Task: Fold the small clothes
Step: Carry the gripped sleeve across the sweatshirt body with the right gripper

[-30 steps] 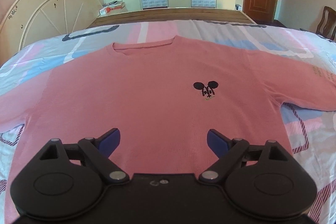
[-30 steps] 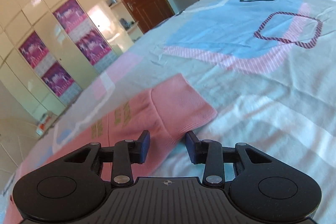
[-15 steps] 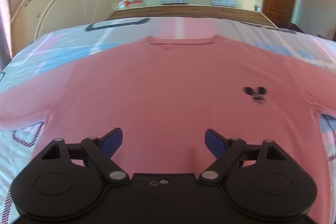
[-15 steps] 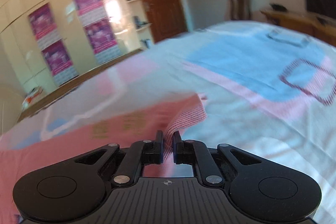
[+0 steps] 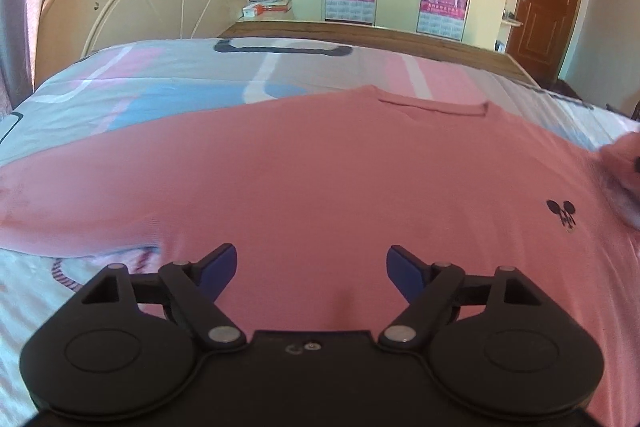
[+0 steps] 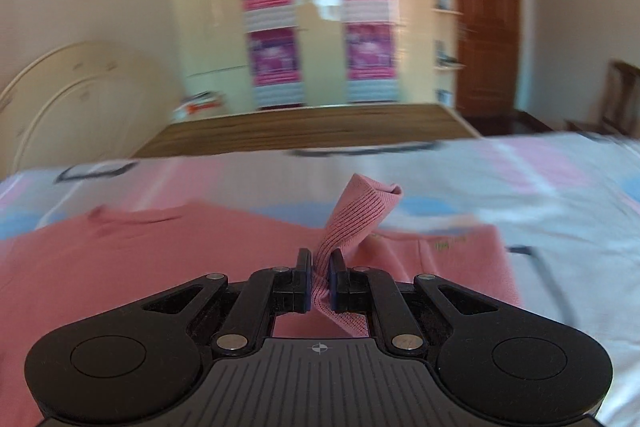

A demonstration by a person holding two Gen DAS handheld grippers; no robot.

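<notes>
The pink top (image 5: 320,187) lies flat on the bed (image 5: 140,87); the right gripper (image 6: 319,275) pinches its ribbed cuff (image 6: 356,219); the left gripper (image 5: 310,267), narrowing slightly, stands spread above the hem.

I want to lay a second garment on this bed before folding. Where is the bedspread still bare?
Bare patterned bedspread runs between the pink long-sleeved top's neckline and the wooden footboard, and right of its sleeve. The middle is covered by the top, where the right gripper pinches the ribbed cuff.
</notes>
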